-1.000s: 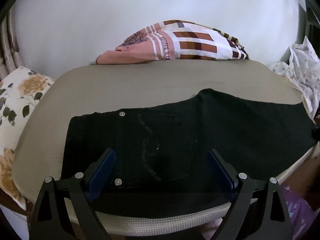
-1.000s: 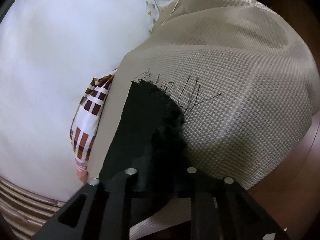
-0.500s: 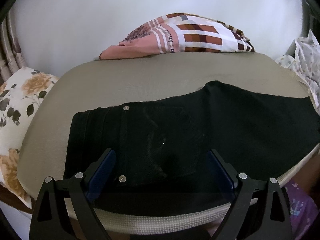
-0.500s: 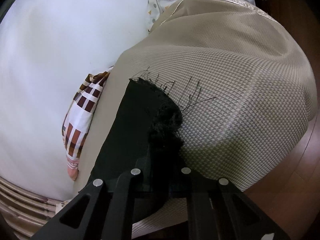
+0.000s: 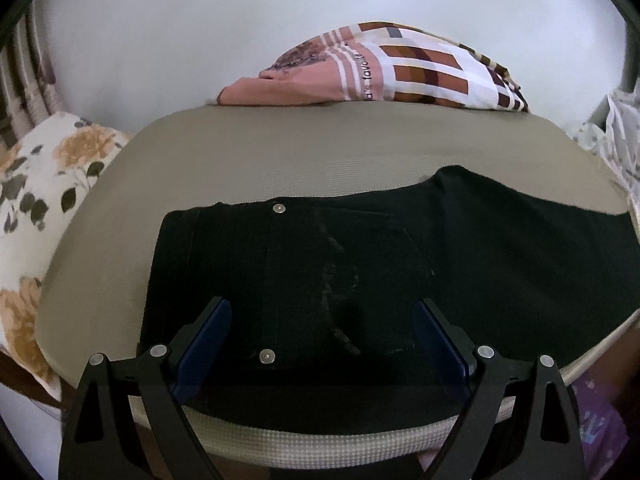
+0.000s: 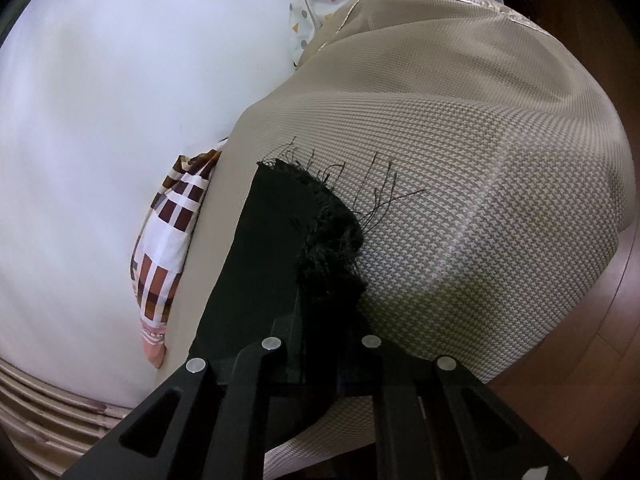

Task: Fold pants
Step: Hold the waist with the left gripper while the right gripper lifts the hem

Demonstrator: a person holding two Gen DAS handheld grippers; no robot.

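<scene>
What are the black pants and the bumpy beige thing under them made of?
The black pants look like matte denim: metal rivets, a stitched pocket, and a frayed hem with loose threads. The beige cushion looks like woven mesh fabric with a fine houndstooth weave and slight sheen.

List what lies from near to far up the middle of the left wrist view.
left gripper, open → black pants lying flat → bare beige cushion → pink and brown plaid cloth → white wall
</scene>
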